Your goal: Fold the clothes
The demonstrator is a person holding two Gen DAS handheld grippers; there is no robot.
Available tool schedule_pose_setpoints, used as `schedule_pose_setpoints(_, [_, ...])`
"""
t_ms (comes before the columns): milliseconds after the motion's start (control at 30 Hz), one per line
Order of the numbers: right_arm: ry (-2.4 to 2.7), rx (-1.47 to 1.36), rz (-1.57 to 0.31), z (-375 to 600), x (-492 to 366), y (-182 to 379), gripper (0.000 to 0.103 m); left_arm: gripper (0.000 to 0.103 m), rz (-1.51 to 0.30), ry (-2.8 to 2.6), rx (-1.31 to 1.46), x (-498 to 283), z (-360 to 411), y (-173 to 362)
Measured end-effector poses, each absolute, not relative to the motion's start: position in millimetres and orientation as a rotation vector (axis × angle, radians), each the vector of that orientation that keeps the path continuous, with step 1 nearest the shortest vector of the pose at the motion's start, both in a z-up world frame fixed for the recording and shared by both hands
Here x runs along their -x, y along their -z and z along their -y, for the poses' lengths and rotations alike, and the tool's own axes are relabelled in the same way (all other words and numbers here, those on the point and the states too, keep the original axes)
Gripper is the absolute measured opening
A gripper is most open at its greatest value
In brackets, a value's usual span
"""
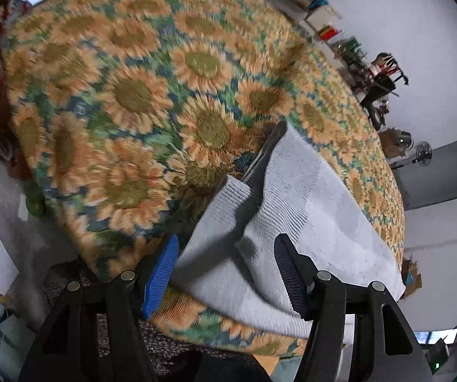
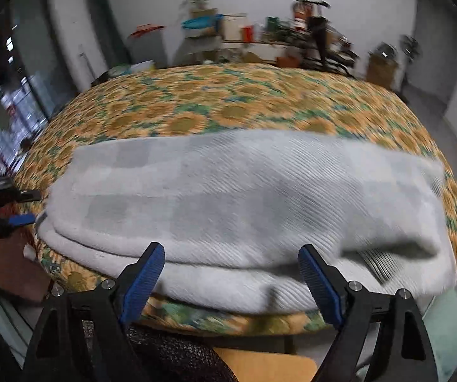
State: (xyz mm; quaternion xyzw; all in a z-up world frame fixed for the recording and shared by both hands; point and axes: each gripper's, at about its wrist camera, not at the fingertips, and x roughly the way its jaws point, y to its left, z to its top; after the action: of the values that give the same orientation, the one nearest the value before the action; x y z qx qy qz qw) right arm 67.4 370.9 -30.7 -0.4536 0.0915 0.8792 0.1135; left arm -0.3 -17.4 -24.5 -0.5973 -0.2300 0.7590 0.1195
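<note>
A pale grey knitted garment (image 2: 244,197) lies folded in layers near the front edge of a table covered with a sunflower cloth (image 2: 228,102). In the left wrist view the same garment (image 1: 308,210) shows a ribbed cuff and a dark inner lining at its left end. My left gripper (image 1: 225,248) is open, its blue-padded fingers straddling the garment's left end without closing on it. My right gripper (image 2: 231,254) is open too, fingers wide apart at the garment's near folded edge. The left gripper (image 2: 15,219) also appears at the far left of the right wrist view, held by a hand.
The sunflower cloth (image 1: 126,95) stretches far to the left and back. Shelves with boxes, plants and clutter (image 2: 260,38) line the far wall. A standing fan (image 1: 420,156) is on the floor at the right. A wooden surface (image 2: 260,366) sits below the table edge.
</note>
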Motion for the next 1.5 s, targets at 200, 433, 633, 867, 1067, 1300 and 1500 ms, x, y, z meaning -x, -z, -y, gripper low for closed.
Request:
schedule_pose_setpoints(200, [-2.627, 1.374, -0.299, -354, -58, 33, 0.089, 0.071, 0.714, -2.178, 1.779, 10, 17, 45])
schedule_pose_setpoints(433, [-2.661, 1.469, -0.304, -340, -34, 47, 0.089, 0.074, 0.654, -2.167, 1.853, 16, 23, 51])
schedule_pose_setpoints(633, [-2.690, 1.486, -0.353, -339, -23, 51, 0.089, 0.055, 0.834, -2.057, 1.835, 20, 28, 58])
schedule_pose_setpoints(867, [-2.718, 1.542, -0.334, -330, -9, 61, 0.089, 0.011, 0.821, -2.116, 1.756, 10, 30, 40])
schedule_pose_setpoints(1067, [-2.987, 1.579, -0.090, -267, 0, 58, 0.087, 0.009, 0.821, -2.096, 1.717, 12, 24, 27])
schedule_pose_setpoints(1300, [-3.125, 1.655, 0.145, -212, 5, 73, 0.089, 0.009, 0.782, -2.045, 1.689, 22, -1, 5])
schedule_pose_setpoints(1500, [-3.208, 1.598, 0.081, -200, 20, 83, 0.088, 0.009, 0.771, -1.997, 1.680, 26, -12, -3])
